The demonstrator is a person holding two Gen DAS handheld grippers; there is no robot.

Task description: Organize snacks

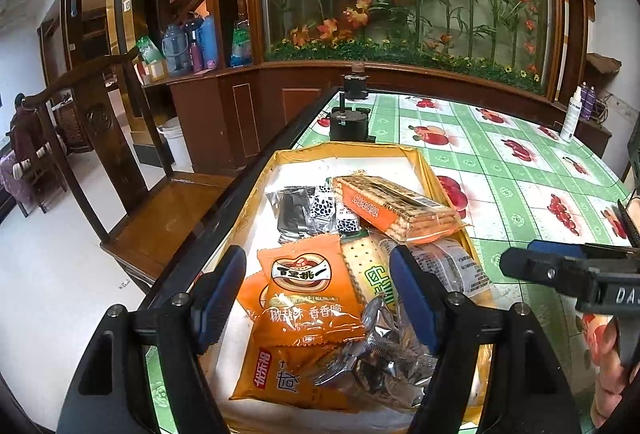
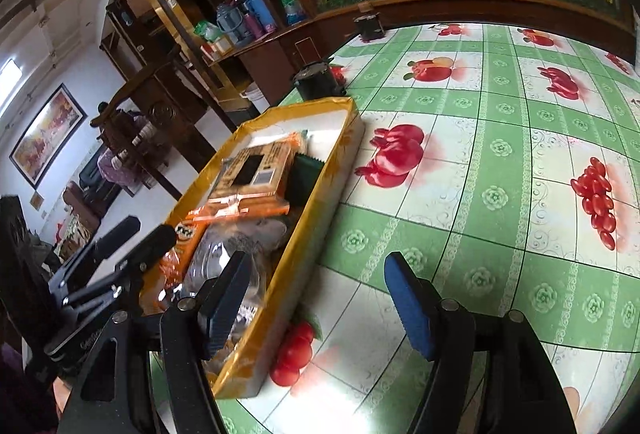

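A yellow-rimmed tray (image 1: 424, 162) at the table's left edge holds several snacks. Among them are a long orange cracker pack (image 1: 396, 210), an orange packet (image 1: 308, 286), a green-and-white cracker pack (image 1: 372, 270), a black packet (image 1: 292, 214) and a crumpled silver wrapper (image 1: 376, 354). My left gripper (image 1: 316, 262) hovers open over the tray's near end, its pads pressing on nothing. My right gripper (image 2: 316, 266) is open too, straddling the tray's right wall (image 2: 320, 218) above the tablecloth, empty. Each gripper shows in the other's view: right gripper (image 1: 540, 266), left gripper (image 2: 132, 238).
Two black round objects (image 1: 348, 122) stand beyond the tray on the green fruit-print tablecloth (image 1: 520, 170). A white spray bottle (image 1: 570, 118) is at the far right edge. A wooden chair (image 1: 160, 202) stands left of the table. A person (image 1: 24, 130) sits far off.
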